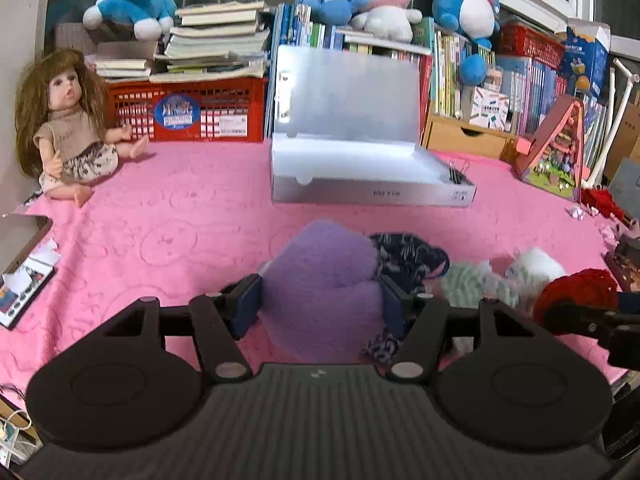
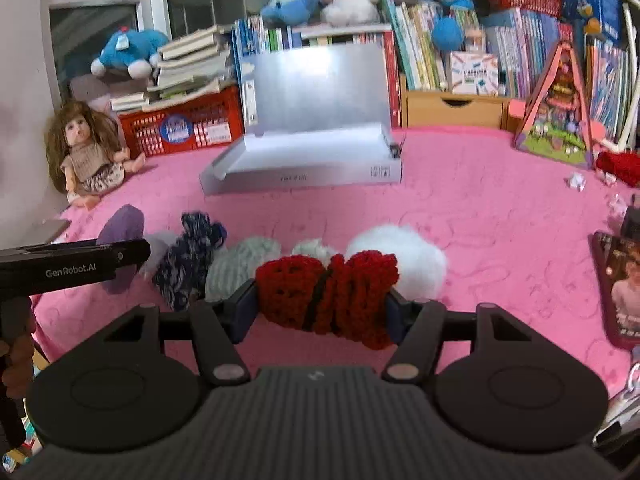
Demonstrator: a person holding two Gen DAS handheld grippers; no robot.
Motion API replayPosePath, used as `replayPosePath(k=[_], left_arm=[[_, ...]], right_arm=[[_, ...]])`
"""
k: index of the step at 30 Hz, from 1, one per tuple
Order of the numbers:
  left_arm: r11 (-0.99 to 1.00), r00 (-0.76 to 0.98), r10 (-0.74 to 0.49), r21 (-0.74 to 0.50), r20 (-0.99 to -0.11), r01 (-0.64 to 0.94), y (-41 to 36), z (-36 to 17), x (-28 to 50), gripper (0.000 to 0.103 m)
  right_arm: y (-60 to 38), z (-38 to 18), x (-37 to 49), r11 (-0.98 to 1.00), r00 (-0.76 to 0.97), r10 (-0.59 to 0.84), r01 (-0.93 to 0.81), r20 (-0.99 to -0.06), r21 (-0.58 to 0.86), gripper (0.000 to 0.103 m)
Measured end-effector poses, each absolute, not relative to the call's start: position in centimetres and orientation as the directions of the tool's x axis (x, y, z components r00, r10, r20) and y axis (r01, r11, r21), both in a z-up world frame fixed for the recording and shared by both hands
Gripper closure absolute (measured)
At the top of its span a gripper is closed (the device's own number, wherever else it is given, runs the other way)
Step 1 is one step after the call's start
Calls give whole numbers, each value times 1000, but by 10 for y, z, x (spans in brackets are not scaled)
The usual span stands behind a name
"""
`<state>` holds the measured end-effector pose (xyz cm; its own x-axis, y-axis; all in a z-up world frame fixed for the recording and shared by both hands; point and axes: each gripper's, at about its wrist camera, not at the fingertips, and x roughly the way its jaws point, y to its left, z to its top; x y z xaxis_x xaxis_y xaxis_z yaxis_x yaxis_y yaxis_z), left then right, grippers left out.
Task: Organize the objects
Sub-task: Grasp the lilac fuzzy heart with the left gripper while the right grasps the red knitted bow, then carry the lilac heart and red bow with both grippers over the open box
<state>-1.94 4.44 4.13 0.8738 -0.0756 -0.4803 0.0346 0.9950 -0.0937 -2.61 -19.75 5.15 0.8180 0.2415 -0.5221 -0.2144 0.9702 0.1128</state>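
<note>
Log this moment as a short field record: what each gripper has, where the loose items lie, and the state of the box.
left gripper: shut on purple fluffy item
right gripper: shut on red knitted item
loose items: dark patterned piece, pale green piece and white fluffy piece in a row on the pink cloth
white box: lid open, propped upright at the back; binder clips in its right end
doll: seated at the far left

Purple fuzzy bow (image 1: pixel 324 296), red knit bow (image 2: pixel 326 294) gripped; grey box (image 1: pixel 360 184) open
</note>
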Motion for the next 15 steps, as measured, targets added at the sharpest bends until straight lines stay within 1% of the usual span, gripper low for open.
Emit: replayPosePath(k=[5,10,15], left_arm=[[994,878,-90,-100,-470,48,44,52,-14,36],[994,876,-86,-105,-474,41,45,56,-9,36],[994,864,-83,-103,-497,36,43,49,-8,36]], right_arm=[[-204,62,-18,973,833,231,-200,-503,116,38],[-211,58,-6,974,820,226,-175,-525,145,38],[-207,41,-7,974,798,224,-174,-560,142,38]])
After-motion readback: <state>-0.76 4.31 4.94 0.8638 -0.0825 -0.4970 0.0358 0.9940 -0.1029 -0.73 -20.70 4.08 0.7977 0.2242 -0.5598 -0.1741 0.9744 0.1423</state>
